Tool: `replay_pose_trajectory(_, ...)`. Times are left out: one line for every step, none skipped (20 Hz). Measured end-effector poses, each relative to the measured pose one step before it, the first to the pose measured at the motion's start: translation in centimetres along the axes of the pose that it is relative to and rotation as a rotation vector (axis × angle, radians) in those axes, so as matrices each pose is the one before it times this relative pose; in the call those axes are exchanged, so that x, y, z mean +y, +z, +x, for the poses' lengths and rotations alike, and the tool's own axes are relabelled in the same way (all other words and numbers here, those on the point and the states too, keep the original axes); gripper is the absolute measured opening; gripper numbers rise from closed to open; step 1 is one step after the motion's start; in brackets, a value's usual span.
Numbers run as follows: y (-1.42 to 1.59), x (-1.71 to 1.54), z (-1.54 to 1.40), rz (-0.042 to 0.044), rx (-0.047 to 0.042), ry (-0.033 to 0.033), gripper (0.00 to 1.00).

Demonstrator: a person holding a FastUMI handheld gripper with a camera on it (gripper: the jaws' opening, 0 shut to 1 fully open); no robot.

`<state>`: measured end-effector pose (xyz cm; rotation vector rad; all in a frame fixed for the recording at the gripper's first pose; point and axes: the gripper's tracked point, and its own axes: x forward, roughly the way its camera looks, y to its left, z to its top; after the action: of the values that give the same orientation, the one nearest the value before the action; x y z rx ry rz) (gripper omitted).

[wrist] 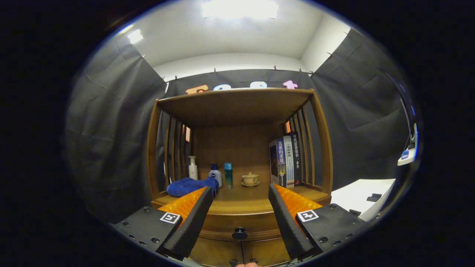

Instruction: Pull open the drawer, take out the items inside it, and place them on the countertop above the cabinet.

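The tool (240,193) is hanging in front of a wooden cabinet (326,148) with its two fingers spread wide apart and gripping nothing. Between the fingers, toward six o'clock, the closed drawer (239,222) is showing its curved wooden front, and its dark round knob (239,234) is sitting centred in the gap, touched by neither finger. Above the drawer front, the table (241,202), the cabinet's flat wooden top, is stretching back under an upper shelf (233,105). A rumpled blue cloth (189,186) is lying on it at about nine o'clock from the knob's line, just beyond the left fingertip. Behind the cloth a white pump bottle (193,168) is standing upright, and beside it, toward the middle, are a white bottle with a blue cap (215,175) and a slim teal bottle (228,174). A small lidded teacup on a saucer (250,179) is sitting near the centre at twelve o'clock from the knob. At about two o'clock a row of books (285,159) is standing upright against the slatted right side.
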<state>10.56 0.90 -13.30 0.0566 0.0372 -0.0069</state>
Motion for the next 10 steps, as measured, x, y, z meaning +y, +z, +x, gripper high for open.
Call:
replay_pose_trajectory(-1.323,-0.004,0.588,-0.01284,0.01993,0.00914,0.98)
replay_pose_trajectory(-1.115,-0.349,0.738,-0.02623,0.01859,-0.00262,0.98)
replay_pose_trajectory(-1.134,-0.548,0.697,-0.02374,0.00966,-0.01012,0.98)
replay_pose_trajectory(-1.21,0.013,0.619,-0.01488,0.01326,-0.00249,0.98)
replay_pose_trajectory(-1.351,0.17,0.552,-0.00809,0.01956,0.00843,0.98)
replay_pose_trajectory(-1.279,0.37,0.598,-0.00508,0.02561,0.00804,0.99)
replay_pose_trajectory(-1.281,-0.047,0.682,0.00026,0.02157,0.00415,0.99)
replay_pose_trajectory(-0.607,-0.115,0.599,0.00556,0.01474,-0.00382,0.99)
replay_pose_trajectory(-0.801,-0.062,0.648,0.00828,0.01039,-0.00629,0.99)
replay_pose_trajectory(-0.658,0.129,0.458,0.00839,0.01092,-0.00236,0.99)
